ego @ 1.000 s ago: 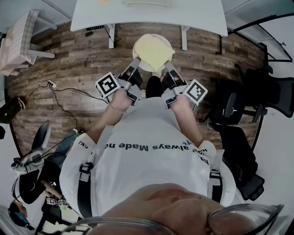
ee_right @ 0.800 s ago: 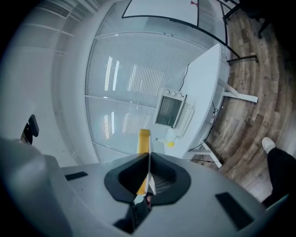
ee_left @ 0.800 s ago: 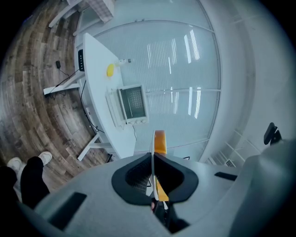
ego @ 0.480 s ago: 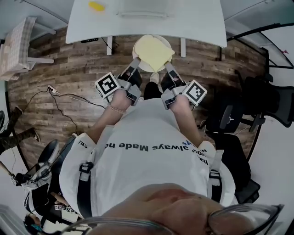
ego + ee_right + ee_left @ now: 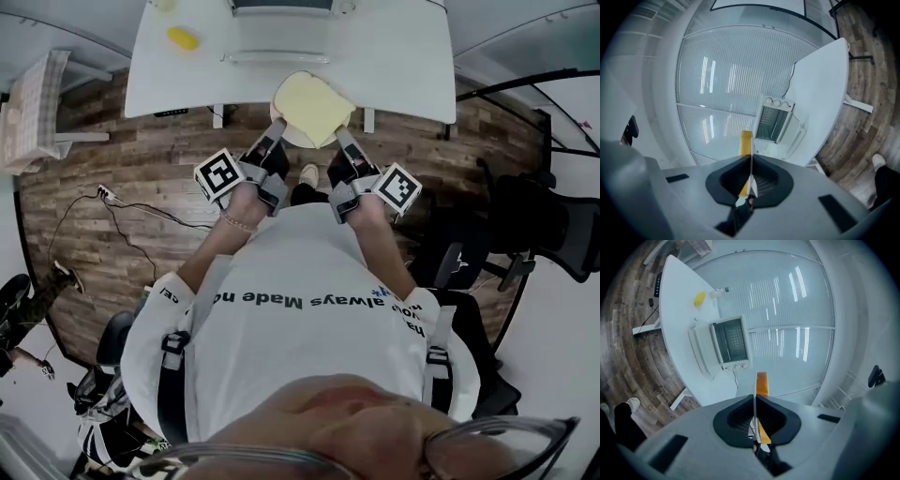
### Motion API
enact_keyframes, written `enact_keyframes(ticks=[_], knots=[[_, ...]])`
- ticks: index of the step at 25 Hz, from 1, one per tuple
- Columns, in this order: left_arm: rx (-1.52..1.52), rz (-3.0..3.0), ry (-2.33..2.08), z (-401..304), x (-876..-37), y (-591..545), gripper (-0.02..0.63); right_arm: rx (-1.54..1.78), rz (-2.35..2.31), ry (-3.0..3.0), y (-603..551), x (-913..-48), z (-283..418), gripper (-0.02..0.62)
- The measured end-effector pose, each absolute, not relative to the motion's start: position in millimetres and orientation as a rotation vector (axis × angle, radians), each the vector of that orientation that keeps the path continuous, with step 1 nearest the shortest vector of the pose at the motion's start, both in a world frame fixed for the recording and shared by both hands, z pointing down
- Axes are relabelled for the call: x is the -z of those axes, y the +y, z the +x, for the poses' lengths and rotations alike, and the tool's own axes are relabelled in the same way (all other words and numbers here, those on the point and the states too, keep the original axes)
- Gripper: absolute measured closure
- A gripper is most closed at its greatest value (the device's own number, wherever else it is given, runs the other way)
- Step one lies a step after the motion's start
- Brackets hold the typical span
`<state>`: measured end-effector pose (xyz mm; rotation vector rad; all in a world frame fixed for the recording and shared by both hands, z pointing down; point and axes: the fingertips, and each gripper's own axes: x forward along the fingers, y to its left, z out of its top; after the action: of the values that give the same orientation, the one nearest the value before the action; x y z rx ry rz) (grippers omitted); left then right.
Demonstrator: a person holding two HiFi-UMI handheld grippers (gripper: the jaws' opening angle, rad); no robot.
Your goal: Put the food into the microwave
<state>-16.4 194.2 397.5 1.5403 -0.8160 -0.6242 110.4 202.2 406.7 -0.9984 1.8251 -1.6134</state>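
Observation:
A white plate (image 5: 312, 106) with a flat yellow food on it hangs in front of me, held level. My left gripper (image 5: 278, 124) is shut on its left rim and my right gripper (image 5: 342, 131) on its right rim. In each gripper view the plate shows edge-on as a thin line with a yellow strip (image 5: 761, 380) (image 5: 746, 140) between the shut jaws. The microwave (image 5: 730, 341) (image 5: 772, 122) stands on the white table (image 5: 403, 66) ahead, its door (image 5: 275, 57) dropped open toward me. The plate's far edge overlaps the table's near edge in the head view.
A yellow object (image 5: 182, 38) (image 5: 699, 298) lies on the table left of the microwave. Black office chairs (image 5: 553, 206) stand at the right. Cables (image 5: 122, 192) run over the wooden floor at the left, near a small cloth-covered table (image 5: 33, 103).
The table and the microwave have come nearer and further into the head view. Both grippers keep the plate in the same hold.

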Motion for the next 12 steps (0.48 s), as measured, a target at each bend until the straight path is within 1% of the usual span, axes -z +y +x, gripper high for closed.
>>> enact_keyframes(ticks=[3,8,12], knots=[[0.6,1.554,-0.85,-16,-404,184,0.588,1.606,-0.992,1.839,189,-406,116,0.575],[0.66,1.529,-0.825,19,-398,113,0.588,1.622,-0.982,1.851,119,-409,144,0.575],[0.663,1.516,-0.83,24,-404,97,0.588,1.644,-0.984,1.845,103,-415,149,0.575]])
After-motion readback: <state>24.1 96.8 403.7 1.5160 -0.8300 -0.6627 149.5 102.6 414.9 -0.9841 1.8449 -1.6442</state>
